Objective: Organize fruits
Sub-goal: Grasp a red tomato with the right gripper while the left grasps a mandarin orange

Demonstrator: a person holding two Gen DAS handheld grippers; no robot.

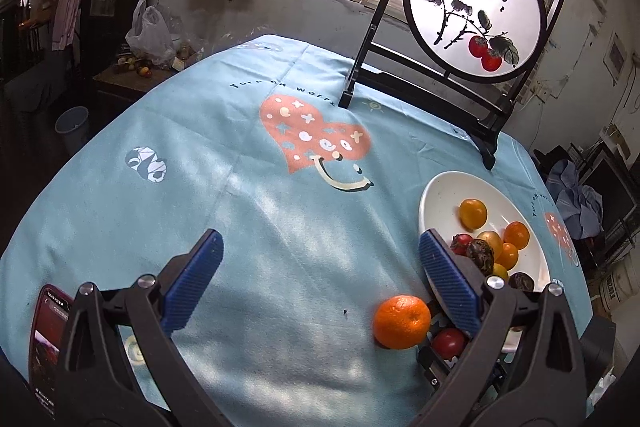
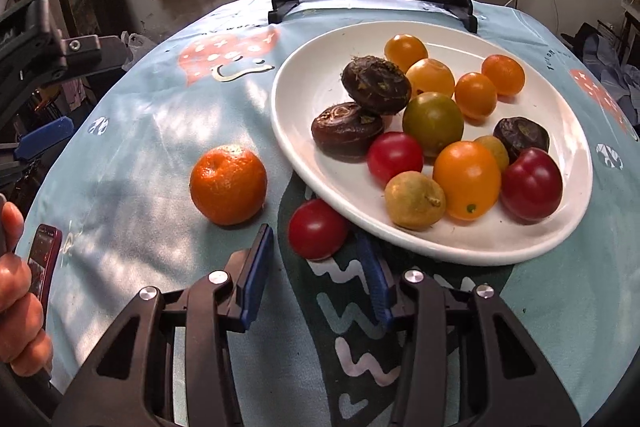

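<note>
A white oval plate (image 2: 304,95) holds several small fruits: yellow, orange and red tomatoes and dark water chestnuts. It also shows in the left wrist view (image 1: 444,187). A mandarin orange (image 2: 228,185) (image 1: 402,321) lies on the blue cloth left of the plate. A red tomato (image 2: 318,229) (image 1: 448,343) lies on the cloth against the plate's near rim. My right gripper (image 2: 316,251) is open, its fingertips on either side of the red tomato, not closed on it. My left gripper (image 1: 320,255) is wide open and empty, above the cloth left of the orange.
A black-framed round painted screen (image 1: 472,7) stands at the table's back. A red phone (image 1: 48,343) (image 2: 44,259) lies at the near left edge. A hand (image 2: 16,267) shows at the left. Off the table are a side table with bags and a bin.
</note>
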